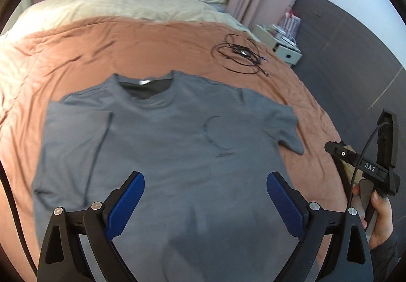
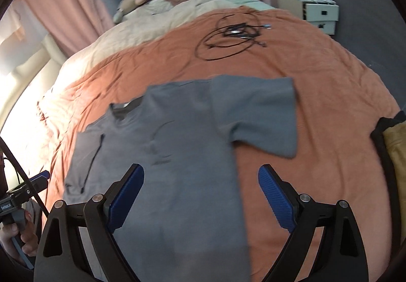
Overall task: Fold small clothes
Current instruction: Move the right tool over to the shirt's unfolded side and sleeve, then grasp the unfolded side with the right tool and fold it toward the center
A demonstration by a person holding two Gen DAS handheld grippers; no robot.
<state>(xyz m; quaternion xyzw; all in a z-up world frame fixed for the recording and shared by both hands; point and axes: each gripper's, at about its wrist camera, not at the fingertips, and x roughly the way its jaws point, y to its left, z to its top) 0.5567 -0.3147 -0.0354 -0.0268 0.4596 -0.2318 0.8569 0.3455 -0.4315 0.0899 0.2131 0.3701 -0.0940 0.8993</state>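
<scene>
In the left wrist view, the left tongs (image 1: 205, 181) hang wide open and empty over the lower body of a grey T-shirt (image 1: 162, 139) spread face up on the rust-coloured bedspread (image 1: 76, 45), collar toward twelve o'clock, with a tangle of black cables (image 1: 238, 56) at one o'clock and a hand (image 1: 378, 216) holding the other tool at four o'clock. In the right wrist view, the right tongs (image 2: 201, 180) also gape empty above the shirt's hem edge, one sleeve (image 2: 256, 114) lying flat toward one o'clock, cables beyond it at twelve.
</scene>
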